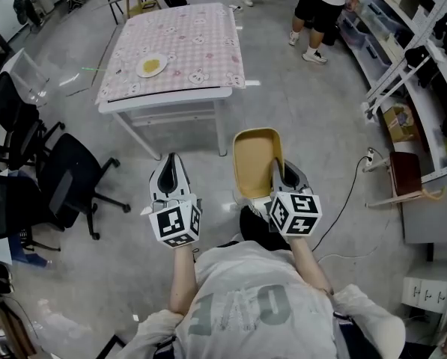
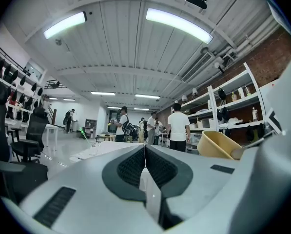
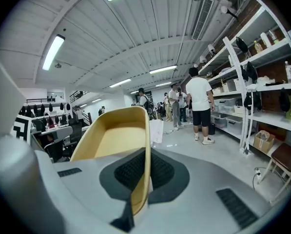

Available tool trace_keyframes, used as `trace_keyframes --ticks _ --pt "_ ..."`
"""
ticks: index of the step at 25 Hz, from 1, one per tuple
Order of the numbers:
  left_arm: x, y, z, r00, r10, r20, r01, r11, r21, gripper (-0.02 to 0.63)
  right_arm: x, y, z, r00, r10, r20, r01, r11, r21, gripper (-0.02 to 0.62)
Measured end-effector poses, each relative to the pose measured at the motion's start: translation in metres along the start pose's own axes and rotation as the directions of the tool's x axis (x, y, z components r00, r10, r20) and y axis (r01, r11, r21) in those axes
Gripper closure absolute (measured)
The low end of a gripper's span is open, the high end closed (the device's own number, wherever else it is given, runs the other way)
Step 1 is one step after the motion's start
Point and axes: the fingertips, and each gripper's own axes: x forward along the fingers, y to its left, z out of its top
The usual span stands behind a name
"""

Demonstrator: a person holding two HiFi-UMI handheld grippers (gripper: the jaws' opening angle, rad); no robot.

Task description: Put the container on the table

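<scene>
A yellow rectangular container (image 1: 254,159) hangs in the air over the floor, short of the table (image 1: 180,94), which wears a pink checked cloth. My right gripper (image 1: 277,172) is shut on the container's right wall; in the right gripper view that wall (image 3: 144,130) runs between the two pads, and the container looks to hold nothing. My left gripper (image 1: 171,163) is level with it on the left, apart from the container, its jaws pressed together on nothing (image 2: 145,152). From the left gripper view the container (image 2: 217,145) shows off to the right.
A plate with yellow food (image 1: 151,66) lies on the table's left half. Black office chairs (image 1: 67,182) stand at the left. Shelving (image 1: 421,58) lines the right, with a stool (image 1: 406,174) and a floor cable (image 1: 347,193). People stand beyond the table (image 1: 320,10).
</scene>
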Motion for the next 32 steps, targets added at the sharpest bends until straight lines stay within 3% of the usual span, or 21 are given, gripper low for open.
trace_keyframes --ticks 5,14,24,32 --pt "0.047 0.014 0.0 1.0 0.0 0.028 -0.001 0.999 0.036 0.578 0.045 -0.005 0.025 0.998 0.013 0.056 -0.009 0.997 -0.072 0.565" --pt "0.152 0.031 0.039 0.995 -0.002 0.102 -0.006 0.997 0.079 0.578 0.166 -0.038 0.091 0.993 0.006 0.116 0.003 0.997 -0.08 0.565" --pt "0.317 0.081 0.055 0.993 0.032 0.11 -0.04 0.997 0.072 0.578 0.335 -0.053 0.16 0.993 0.011 0.118 -0.006 0.999 -0.039 0.565" --pt "0.388 0.099 0.066 0.994 0.037 0.102 -0.044 0.997 0.069 0.578 0.417 -0.032 0.19 0.993 0.075 0.093 -0.071 0.997 -0.044 0.565"
